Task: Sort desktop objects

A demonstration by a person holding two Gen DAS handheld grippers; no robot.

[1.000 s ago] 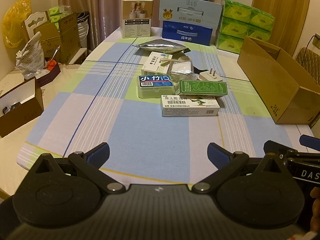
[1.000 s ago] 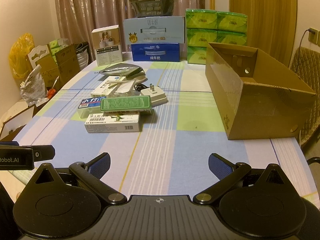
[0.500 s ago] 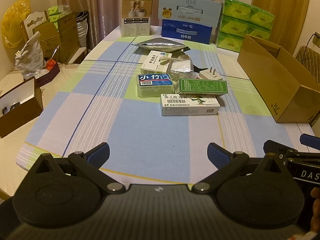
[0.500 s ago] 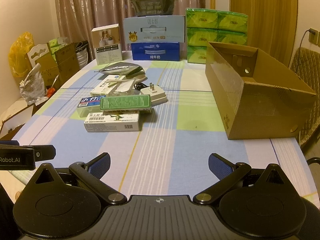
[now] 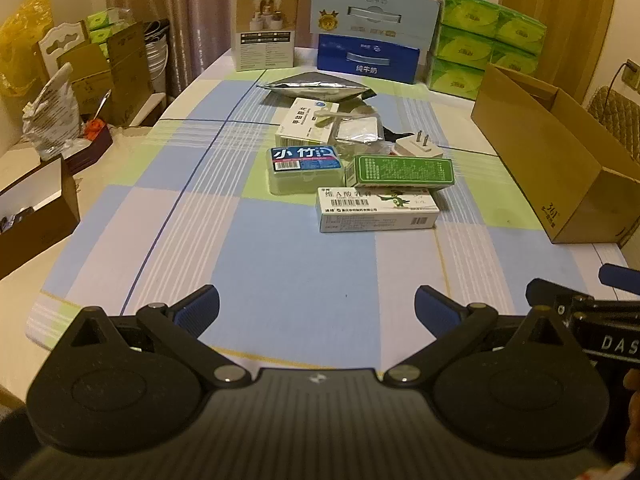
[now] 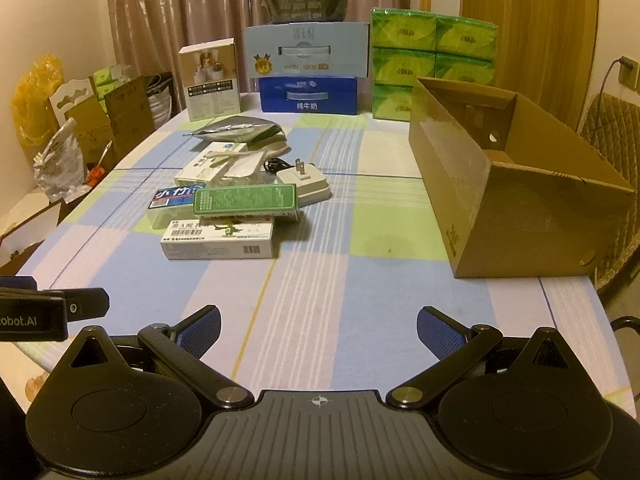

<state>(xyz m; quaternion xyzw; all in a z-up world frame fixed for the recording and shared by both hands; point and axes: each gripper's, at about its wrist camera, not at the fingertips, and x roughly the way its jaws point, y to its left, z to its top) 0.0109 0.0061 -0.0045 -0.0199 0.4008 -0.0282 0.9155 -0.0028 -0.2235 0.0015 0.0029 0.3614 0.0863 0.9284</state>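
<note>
A pile of small objects lies mid-table: a white medicine box (image 5: 376,210) (image 6: 218,238) nearest me, a green box (image 5: 402,170) (image 6: 246,200) resting on it, a blue-labelled clear case (image 5: 305,168) (image 6: 176,202), a white plug adapter (image 5: 418,145) (image 6: 306,182), a white carton (image 5: 300,122), a clear bag (image 5: 356,128) and a silver foil pouch (image 5: 316,88) (image 6: 240,130). My left gripper (image 5: 317,306) and right gripper (image 6: 318,326) are both open and empty, low over the near table edge, well short of the pile.
An open brown cardboard box (image 6: 516,184) (image 5: 556,148) stands at the table's right. Milk cartons (image 6: 308,72), green tissue packs (image 6: 432,56) and a white product box (image 6: 210,78) line the far edge. Boxes and bags sit on the floor at left (image 5: 52,120).
Both grippers stay open and empty. The views shift only slightly; the pile looks a touch nearer in the left wrist view.
</note>
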